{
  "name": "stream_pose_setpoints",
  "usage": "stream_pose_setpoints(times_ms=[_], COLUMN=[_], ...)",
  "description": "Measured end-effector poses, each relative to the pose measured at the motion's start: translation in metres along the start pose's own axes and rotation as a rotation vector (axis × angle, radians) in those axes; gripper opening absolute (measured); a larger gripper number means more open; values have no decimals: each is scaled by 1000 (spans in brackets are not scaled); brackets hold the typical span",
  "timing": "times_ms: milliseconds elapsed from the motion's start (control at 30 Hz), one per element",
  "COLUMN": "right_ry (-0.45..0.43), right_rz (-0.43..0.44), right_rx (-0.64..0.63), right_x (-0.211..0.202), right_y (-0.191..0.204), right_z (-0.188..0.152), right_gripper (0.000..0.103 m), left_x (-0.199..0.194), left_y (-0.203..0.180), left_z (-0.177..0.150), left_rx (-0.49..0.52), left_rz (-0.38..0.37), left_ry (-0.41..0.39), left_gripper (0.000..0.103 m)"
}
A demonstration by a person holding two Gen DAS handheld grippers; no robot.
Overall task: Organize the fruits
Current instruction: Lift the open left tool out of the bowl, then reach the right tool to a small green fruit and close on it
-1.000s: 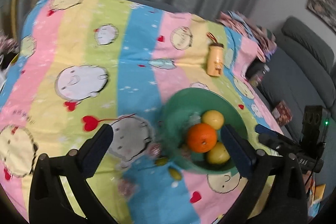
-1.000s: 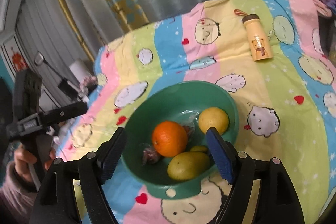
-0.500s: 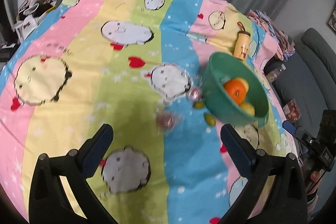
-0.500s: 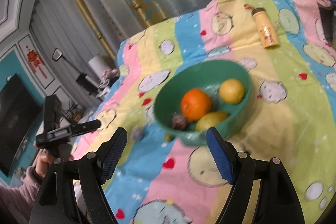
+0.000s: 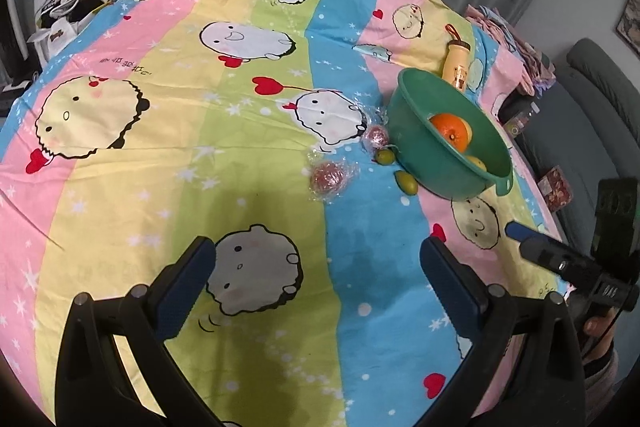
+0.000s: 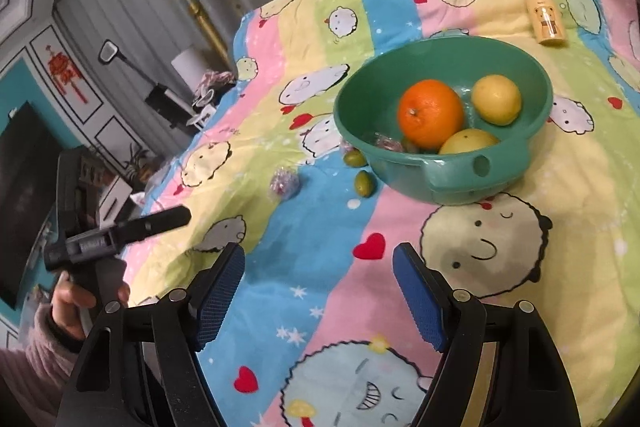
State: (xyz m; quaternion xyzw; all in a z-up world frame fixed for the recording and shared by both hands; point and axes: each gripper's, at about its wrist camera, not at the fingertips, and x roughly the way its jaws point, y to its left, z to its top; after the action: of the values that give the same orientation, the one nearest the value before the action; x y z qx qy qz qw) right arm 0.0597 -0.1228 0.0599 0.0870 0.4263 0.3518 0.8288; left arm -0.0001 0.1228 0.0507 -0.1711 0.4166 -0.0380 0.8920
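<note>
Left gripper (image 5: 316, 291) hung over the cloth-covered table (image 5: 168, 163), jaws wide apart, nothing between them. Ahead of it and slightly right lay a wrapped reddish fruit (image 5: 330, 177); a second wrapped one (image 5: 376, 137) sat further ahead, near the bowl's wall. Right of those, two small green fruits (image 5: 406, 182) lay just beside the green bowl (image 5: 416, 163), long axes pointing roughly toward it. The bowl stood ahead-right of the left gripper, holding an orange (image 5: 450, 133) and yellow fruit.

Right gripper (image 6: 318, 297) also stood apart and empty. From it the loose fruits lay ahead, the green pair almost straight on, the wrapped fruit (image 6: 284, 183) ahead-left; the bowl (image 6: 500, 171) ahead-right, with the orange (image 6: 430, 113), two yellow fruits and one wrapped piece inside. A yellow bottle (image 6: 542, 13) lay on its side far beyond.

Judgement: the nearer wrapped fruit fell to the left gripper; the green pair looked about as handy for the right. Bowl lay right of all loose pieces.
</note>
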Motion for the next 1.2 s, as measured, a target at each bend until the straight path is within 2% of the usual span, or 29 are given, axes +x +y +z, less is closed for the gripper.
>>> stream_pose_setpoints(times_ms=[233, 400, 533, 667, 767, 867, 967, 1033, 1100, 1200], right_ry=[-15, -53, -42, -12, -5, 8, 14, 15, 12, 17], right_rz=[-4, 5, -43, -80, -100, -102, -118, -133, -192, -233], right_rx=[55, 76, 91, 109, 101, 107, 94, 103, 102, 103], right_x=[17, 28, 42, 57, 63, 69, 78, 85, 93, 103], right_y=[3, 6, 5, -2, -6, -10, -10, -12, -13, -14], right_z=[5, 14, 19, 15, 13, 13, 15, 16, 19, 22], right_gripper=[79, 79, 79, 78, 75, 68, 60, 57, 55, 52], left_x=[15, 39, 60, 69, 70, 68, 74, 81, 87, 93], left_y=[-6, -11, -14, -21, -20, -25, -28, -28, -28, -26], left_z=[5, 14, 24, 28, 35, 48, 60, 67, 72, 77], left_rx=[34, 87, 124, 163, 169, 200, 210, 208, 211, 188], left_rz=[-27, -18, -19, -22, -56, -90, -186, -214, -234, -295], left_ry=[-7, 10, 30, 27, 24, 5, 21, 31, 41, 58], left_gripper=[102, 101, 94, 92, 91, 85, 81, 77, 75, 75])
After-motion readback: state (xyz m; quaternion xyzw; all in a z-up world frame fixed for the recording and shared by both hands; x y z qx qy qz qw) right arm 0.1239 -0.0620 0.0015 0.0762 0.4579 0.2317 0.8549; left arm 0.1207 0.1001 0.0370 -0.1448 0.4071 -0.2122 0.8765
